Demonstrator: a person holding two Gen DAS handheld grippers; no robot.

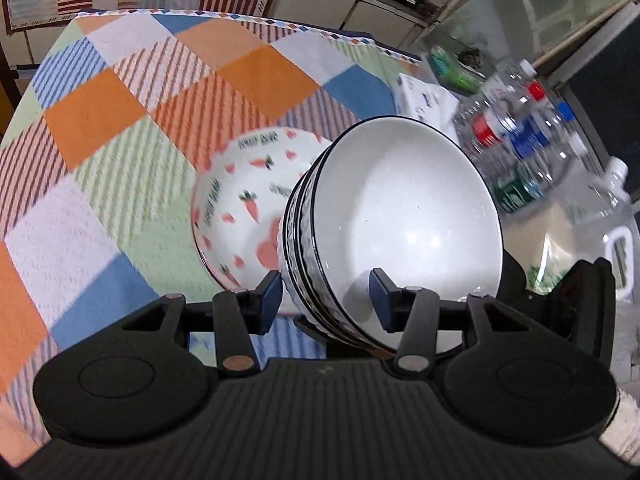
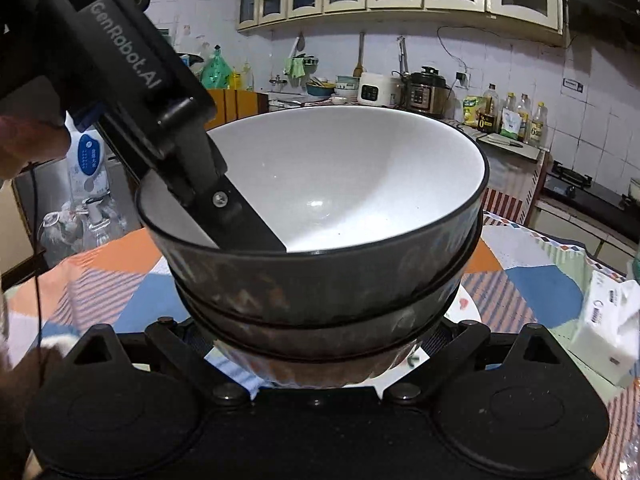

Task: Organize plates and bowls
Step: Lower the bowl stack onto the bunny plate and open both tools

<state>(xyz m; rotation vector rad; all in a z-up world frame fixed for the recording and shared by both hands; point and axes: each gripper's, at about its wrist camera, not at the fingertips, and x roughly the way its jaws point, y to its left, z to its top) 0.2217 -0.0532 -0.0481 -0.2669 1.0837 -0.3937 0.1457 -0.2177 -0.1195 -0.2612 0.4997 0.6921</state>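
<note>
A stack of white bowls with black rims [image 1: 400, 216] is tilted in the air, held at its near rim by my left gripper [image 1: 326, 300], one finger outside the wall and one inside. Behind it a white bowl with carrot prints [image 1: 248, 204] sits over the checked tablecloth [image 1: 120, 120]. In the right wrist view the same stack [image 2: 328, 208] fills the middle, with the left gripper's finger [image 2: 240, 224] inside the top bowl. My right gripper [image 2: 320, 344] is spread wide around the stack's lower part; its fingertips are hidden behind the bowls.
Several water bottles [image 1: 520, 132] and a large clear jug [image 1: 608, 220] stand off the table's right side. A white tissue pack [image 2: 608, 320] lies on the cloth at the right. A kitchen counter with cookers [image 2: 424, 88] and oil bottles is behind.
</note>
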